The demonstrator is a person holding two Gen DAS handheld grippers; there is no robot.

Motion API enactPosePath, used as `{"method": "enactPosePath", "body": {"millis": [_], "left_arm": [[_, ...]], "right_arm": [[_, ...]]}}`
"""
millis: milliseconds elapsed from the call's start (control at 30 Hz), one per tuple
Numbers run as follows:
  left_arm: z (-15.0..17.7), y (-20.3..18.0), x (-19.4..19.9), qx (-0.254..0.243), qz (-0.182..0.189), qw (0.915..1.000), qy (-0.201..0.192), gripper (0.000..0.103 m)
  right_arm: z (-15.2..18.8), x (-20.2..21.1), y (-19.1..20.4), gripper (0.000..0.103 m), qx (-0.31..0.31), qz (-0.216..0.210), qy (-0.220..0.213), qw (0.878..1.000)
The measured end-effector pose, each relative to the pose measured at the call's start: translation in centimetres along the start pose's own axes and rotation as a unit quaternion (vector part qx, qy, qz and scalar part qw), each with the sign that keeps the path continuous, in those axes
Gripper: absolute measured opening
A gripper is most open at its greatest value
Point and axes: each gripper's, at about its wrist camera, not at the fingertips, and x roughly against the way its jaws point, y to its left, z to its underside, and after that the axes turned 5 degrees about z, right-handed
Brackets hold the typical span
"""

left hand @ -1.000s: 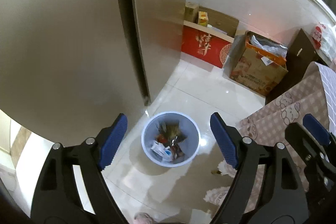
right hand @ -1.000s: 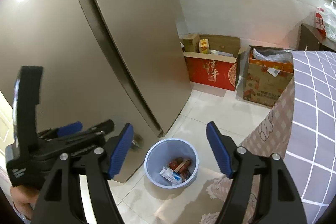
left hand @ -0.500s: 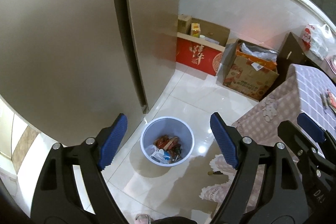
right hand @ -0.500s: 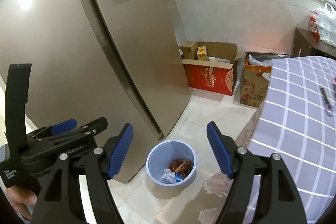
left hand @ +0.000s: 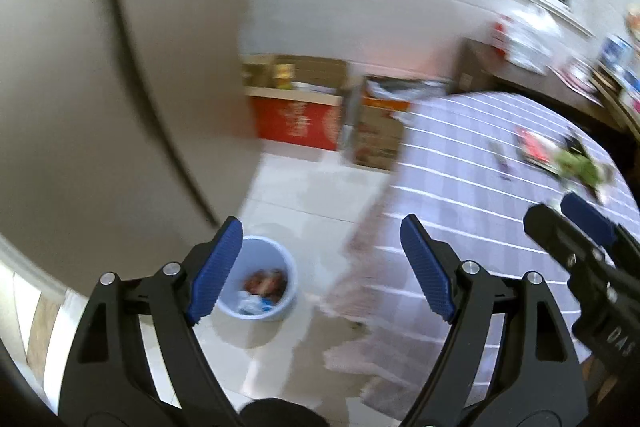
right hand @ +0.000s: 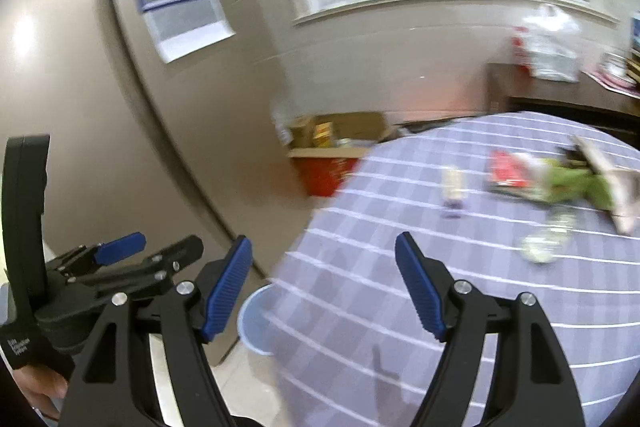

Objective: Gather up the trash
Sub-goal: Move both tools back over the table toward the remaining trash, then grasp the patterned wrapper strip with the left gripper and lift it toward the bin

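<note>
A light blue bin (left hand: 262,283) with wrappers inside stands on the floor beside the table; its rim shows in the right wrist view (right hand: 252,327). Trash lies on the checked tablecloth (right hand: 400,267): a red packet (right hand: 506,171), a green wrapper (right hand: 576,183), a small tube (right hand: 452,187) and a clear piece (right hand: 544,243). The red packet (left hand: 534,149) and green wrapper (left hand: 580,167) also show in the left wrist view. My left gripper (left hand: 322,267) is open and empty above the bin. My right gripper (right hand: 324,287) is open and empty over the table's edge.
A tall beige fridge (left hand: 100,87) stands at the left. Cardboard boxes (left hand: 304,115) sit against the far wall under a window. A dark sideboard (right hand: 560,95) with bags is behind the table. Both views are blurred by motion.
Both grippers have risen and swung right, away from the bin toward the tabletop. The trash on the table has come into view. Both stay open.
</note>
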Motion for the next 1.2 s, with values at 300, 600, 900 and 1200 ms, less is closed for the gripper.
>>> {"method": "enactPosePath", "body": {"millis": [300,600,900,1200], "left_arm": [[0.2,-14.4,-2.9,-0.094,0.094,0.9905,0.034,0.08],[0.6,-23.0,-8.0,-0.157,0.149,0.974,0.067,0.079],[0.0,-25.3,-11.2,-0.175,0.164,0.9675,0.079,0.06],[-0.5,-22.2,-10.5,-0.129,0.206,0.9677,0.068,0.01]], "right_arm": [[0.7,4.2,-13.5,0.076,-0.046,0.094,0.002,0.994],[1.1,4.5,-22.9,0.076,-0.092,0.127,0.023,0.987],[0.7,1.4,-23.4,0.076,-0.088,0.109,0.056,0.989],[-0.4,0.5,-21.4,0.076,-0.075,0.089,0.071,0.991]]}}
